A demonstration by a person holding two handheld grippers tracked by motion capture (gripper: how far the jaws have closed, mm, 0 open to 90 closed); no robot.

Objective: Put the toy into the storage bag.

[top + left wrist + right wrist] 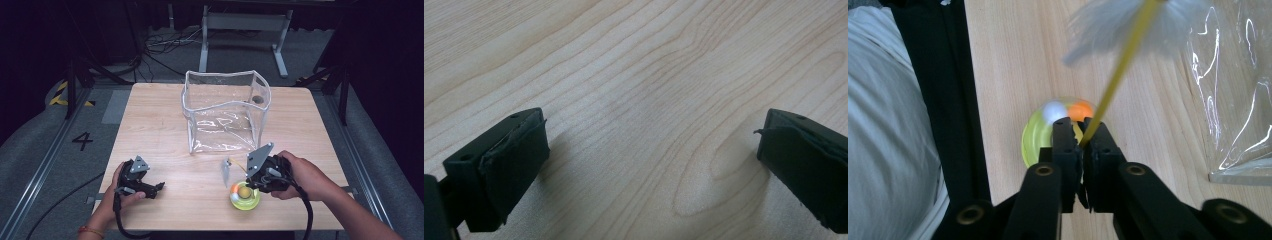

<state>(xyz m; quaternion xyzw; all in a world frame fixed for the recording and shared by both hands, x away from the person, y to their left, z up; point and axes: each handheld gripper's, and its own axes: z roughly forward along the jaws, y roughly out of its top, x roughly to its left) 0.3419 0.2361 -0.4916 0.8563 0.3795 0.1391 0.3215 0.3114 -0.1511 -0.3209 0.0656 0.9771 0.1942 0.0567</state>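
R claw [1081,134] clamped on yellow stick [1118,75] over toy [244,196]; L claw [649,160] wide open, empty, low over table [165,115].

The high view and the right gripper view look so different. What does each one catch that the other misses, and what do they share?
High view alone: the whole wooden table, the full upright clear bag, and the left gripper, open near the table's front left.

Right gripper view alone: its jaws pressed together on the yellow stick, and a pale cloth surface beyond the table's edge.

Both: the green round toy with white and orange balls, the white feather on the stick, part of the bag, the right gripper.
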